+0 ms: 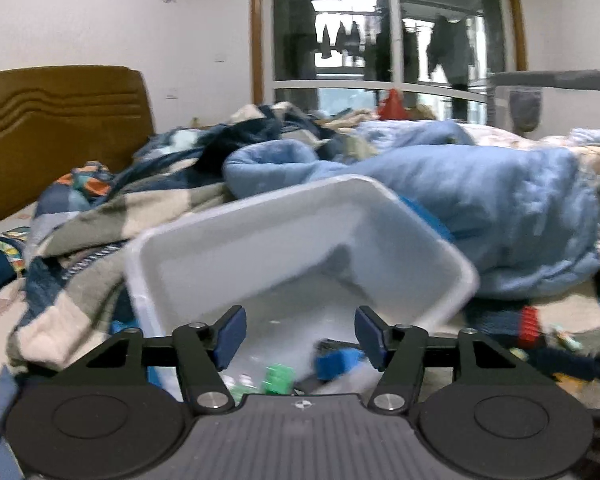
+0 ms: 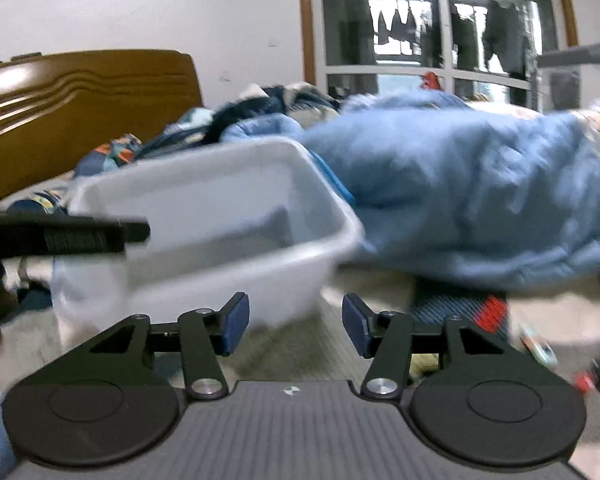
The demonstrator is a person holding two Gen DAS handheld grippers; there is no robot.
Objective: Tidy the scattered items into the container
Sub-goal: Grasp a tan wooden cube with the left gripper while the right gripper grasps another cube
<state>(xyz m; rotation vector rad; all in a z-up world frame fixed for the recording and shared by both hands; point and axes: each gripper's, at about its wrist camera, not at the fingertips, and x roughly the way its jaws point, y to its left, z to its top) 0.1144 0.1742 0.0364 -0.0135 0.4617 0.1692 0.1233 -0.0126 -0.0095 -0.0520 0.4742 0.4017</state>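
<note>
Left gripper (image 1: 300,336): nearest the lens in its own view; 2 blue pads (image 1: 230,336) spread wide, nothing between them; hovers over the near rim of the white container (image 1: 204,240), placed, by my reading, for dropping or having dropped an item rather than for picking one up; container sits on the bed among rumpled bedding, its far side against a light-blue quilt (image 1: 500,208), mouth tipped toward the camera; contents visible low between the fingers: 1 green block (image 1: 278,378), 1 blue piece (image 1: 338,362), some pale bits too blurred to name

Right gripper (image 2: 296,326): jaws likewise apart and empty; sits beside the container (image 2: 236,208), over bare sheet, angled toward the loose things at right; likely ready for the next pickup

Shown only in the right view: container from outside, its near corner and wall; a black bar (image 2: 68,236) crossing in front of it at left, probably part of the other tool; small scattered items at far right, 1 pale elongated piece (image 2: 538,346) and 1 red-and-black piece (image 2: 598,378), both smeared; a dark knit with a red band (image 2: 496,312)

Shown only in the left view: the container's interior and what already lies in it; the right view cannot see inside

Common to both: wooden headboard (image 1: 60,120), glazed door behind
</note>
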